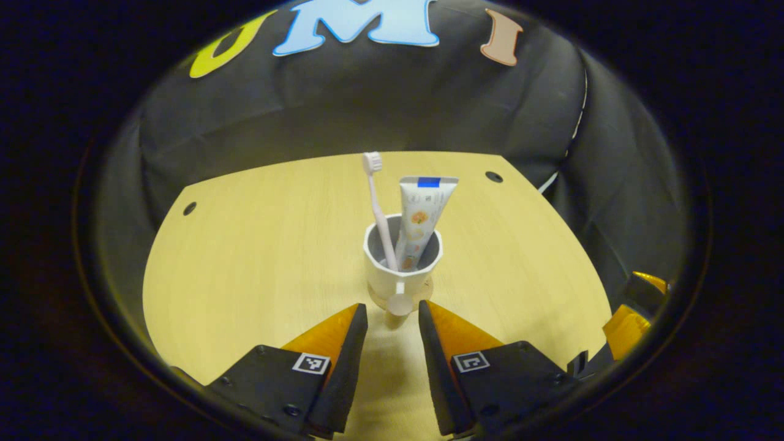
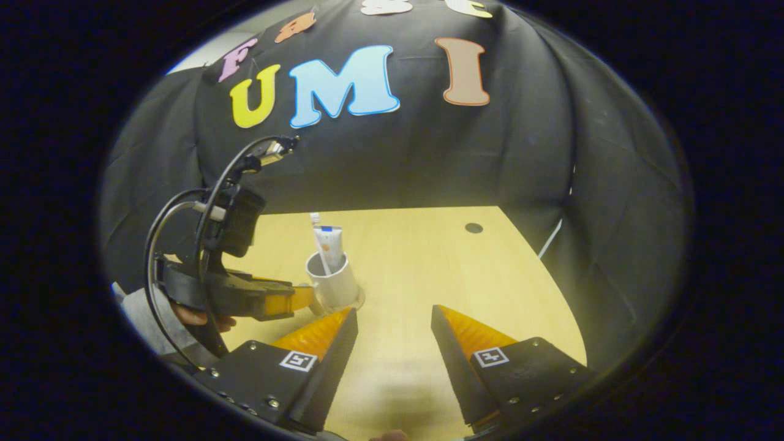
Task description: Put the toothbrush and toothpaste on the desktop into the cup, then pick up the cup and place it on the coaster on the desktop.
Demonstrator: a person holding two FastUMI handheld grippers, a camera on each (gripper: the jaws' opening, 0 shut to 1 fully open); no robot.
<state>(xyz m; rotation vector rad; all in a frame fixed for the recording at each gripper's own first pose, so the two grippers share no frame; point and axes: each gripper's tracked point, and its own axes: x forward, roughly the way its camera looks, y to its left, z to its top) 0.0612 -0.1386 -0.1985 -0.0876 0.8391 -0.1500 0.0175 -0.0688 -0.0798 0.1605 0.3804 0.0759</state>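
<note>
Cup (image 1: pixel 401 264): upright near the middle of the desktop (image 1: pixel 257 257), seated on the coaster (image 1: pixel 429 288), whose rim shows under the base at the near right side. Handle turned toward the near edge. Toothbrush (image 1: pixel 378 208) inside, head up, leaning to the left. Toothpaste (image 1: pixel 419 214) inside, beside the brush on the right, cap end down.

Left gripper (image 1: pixel 392 318): just near of the cup handle, fingers apart, nothing between them, not touching the cup. Seen in the right gripper view as reaching in from the left, tips just beside the cup (image 2: pixel 334 282), held by a hand (image 2: pixel 196 318).

Right gripper (image 2: pixel 392 324): near of the cup and to its right, well apart from it, fingers apart and empty.

Task status, judged from present layout: both items loaded; cup appears placed on the coaster; nothing left except clearing both grippers away.
</note>
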